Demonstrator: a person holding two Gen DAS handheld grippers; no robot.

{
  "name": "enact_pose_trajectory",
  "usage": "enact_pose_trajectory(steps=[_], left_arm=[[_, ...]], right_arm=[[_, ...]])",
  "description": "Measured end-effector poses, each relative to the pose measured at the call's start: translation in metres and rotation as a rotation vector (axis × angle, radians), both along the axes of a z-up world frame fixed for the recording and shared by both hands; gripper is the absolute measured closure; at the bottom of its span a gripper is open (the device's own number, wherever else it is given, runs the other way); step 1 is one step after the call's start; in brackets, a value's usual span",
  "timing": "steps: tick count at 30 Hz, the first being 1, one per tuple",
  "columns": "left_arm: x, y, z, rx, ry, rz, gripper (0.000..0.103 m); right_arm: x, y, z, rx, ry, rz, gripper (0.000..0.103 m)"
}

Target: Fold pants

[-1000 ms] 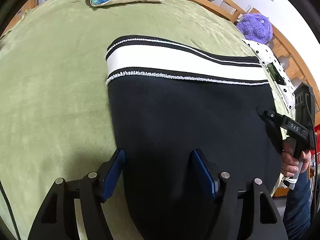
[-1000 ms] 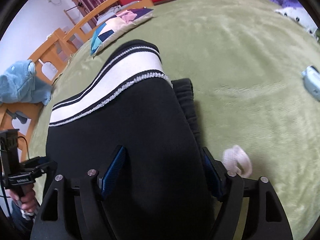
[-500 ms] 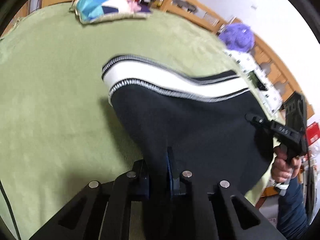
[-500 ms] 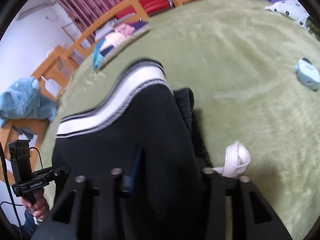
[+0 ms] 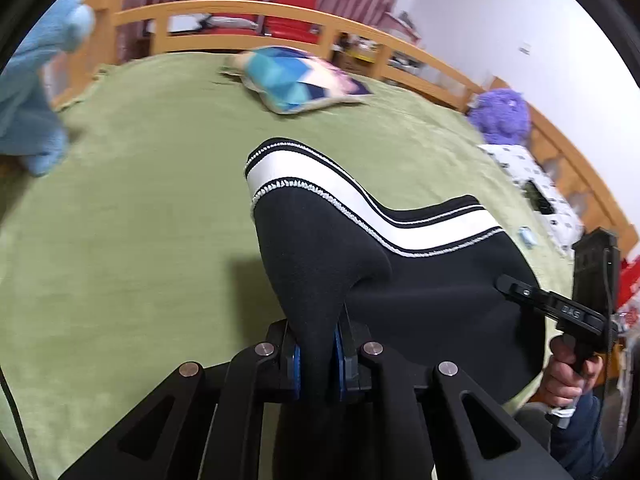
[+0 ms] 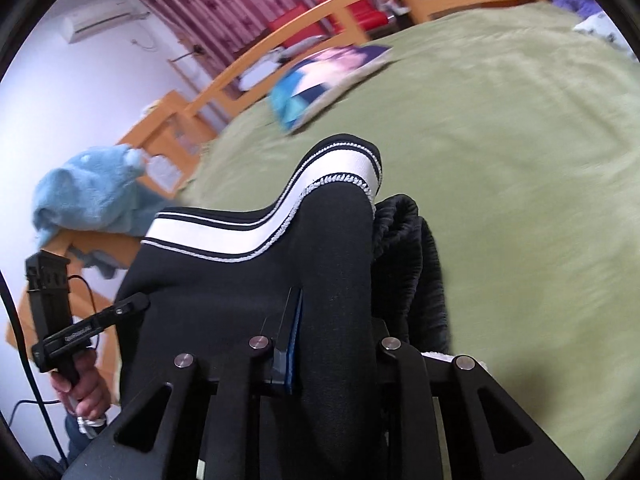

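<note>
Black pants, white-striped cuff far, lie on green bed. Left view: left tool clamped on near fabric; purple plush far right. Right view: right tool pinching pants; ribbed waistband right; air conditioner on wall.

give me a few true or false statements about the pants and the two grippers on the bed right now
1. The left gripper has its jaws shut on the pants. True.
2. The right gripper is open and clear of the fabric. False: its jaws are shut on the pants too.
3. The white band has black stripes along its edges. True.
4. The pants lie on a blue blanket. False: the blanket is green.
5. The patterned pillow lies beyond the pants, nearer the wooden rail. True.
</note>
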State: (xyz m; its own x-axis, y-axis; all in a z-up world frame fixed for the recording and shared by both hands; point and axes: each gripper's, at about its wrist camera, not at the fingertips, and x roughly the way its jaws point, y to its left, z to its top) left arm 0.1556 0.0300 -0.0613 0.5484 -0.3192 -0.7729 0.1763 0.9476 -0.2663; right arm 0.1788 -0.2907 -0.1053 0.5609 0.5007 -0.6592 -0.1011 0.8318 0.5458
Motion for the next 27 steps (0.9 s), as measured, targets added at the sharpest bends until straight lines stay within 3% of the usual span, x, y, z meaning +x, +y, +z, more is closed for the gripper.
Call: enact_pose_trajectory(steps=[3,6,8,10,11,14,16,20,24,27], left_arm=[[-0.001,0.033,-0.019,-0.006,0.053,0.038,0.090],[-0.002,0.044,-0.050,-0.049,0.139,0.060,0.085],[-0.009,0.042,-0.063,0.012,0.153,0.096,0.081],[-0.019,0.037,-0.071,0.035,0.170,0.106,0.059],[-0.023,0.034,-0.073,0.034,0.184,0.105,0.058],[-0.042,0.029,-0.069,0.054,0.179,0.110,0.055],[-0.058,0.028,-0.064,0.046,0.157,0.109,0.043],[-0.086,0.025,-0.072,0.076,0.163,0.117,0.040],[-0.106,0.020,-0.092,0.100,0.212,0.094,0.038],[-0.108,0.031,-0.070,0.083,0.179,0.109,0.039]], right_arm=[[0.001,0.039,-0.012,0.003,0.013,0.028,0.083],[0.002,0.045,-0.023,-0.043,0.021,-0.001,0.080],[0.004,0.036,-0.033,-0.084,0.050,-0.033,0.076],[0.005,0.035,-0.040,-0.172,0.072,-0.043,0.068],[0.001,0.038,-0.040,-0.225,0.076,-0.044,0.067],[-0.017,0.043,-0.014,-0.357,0.031,-0.077,0.065],[-0.032,0.040,0.006,-0.364,-0.034,-0.095,0.064],[-0.067,0.044,0.014,-0.322,-0.096,-0.040,0.063],[-0.082,0.062,-0.039,-0.436,0.018,0.037,0.062],[-0.087,0.069,-0.025,-0.495,-0.004,0.065,0.063]])
